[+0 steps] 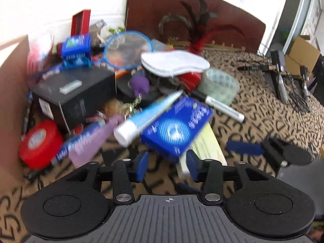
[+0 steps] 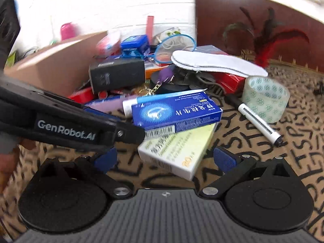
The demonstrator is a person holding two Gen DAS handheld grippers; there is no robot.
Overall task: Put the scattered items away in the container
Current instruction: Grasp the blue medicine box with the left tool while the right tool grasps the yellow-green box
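A pile of scattered items lies on the patterned cloth. A blue medicine box point(image 1: 178, 125) point(image 2: 176, 112) rests on a pale green-and-white box point(image 1: 204, 147) point(image 2: 178, 151), with a white-capped tube point(image 1: 145, 117) point(image 2: 129, 105) beside it. My left gripper point(image 1: 167, 167) is open, its blue pads just short of the blue box; its body shows in the right wrist view point(image 2: 66, 129). My right gripper point(image 2: 165, 160) is open around the near end of the pale box; it also shows in the left wrist view point(image 1: 269, 149). A brown cardboard box point(image 1: 12, 105) point(image 2: 54, 68) stands at left.
A black box point(image 1: 75, 95) point(image 2: 117, 75), red tape roll point(image 1: 40, 143), clear tape roll point(image 1: 219, 85) point(image 2: 265, 99), marker point(image 1: 220, 105) point(image 2: 257, 119), white insole point(image 1: 174, 62) point(image 2: 216, 62), blue racket point(image 1: 127, 49) and purple keychain point(image 1: 139, 84) crowd the pile. A tripod point(image 1: 283, 75) lies at far right.
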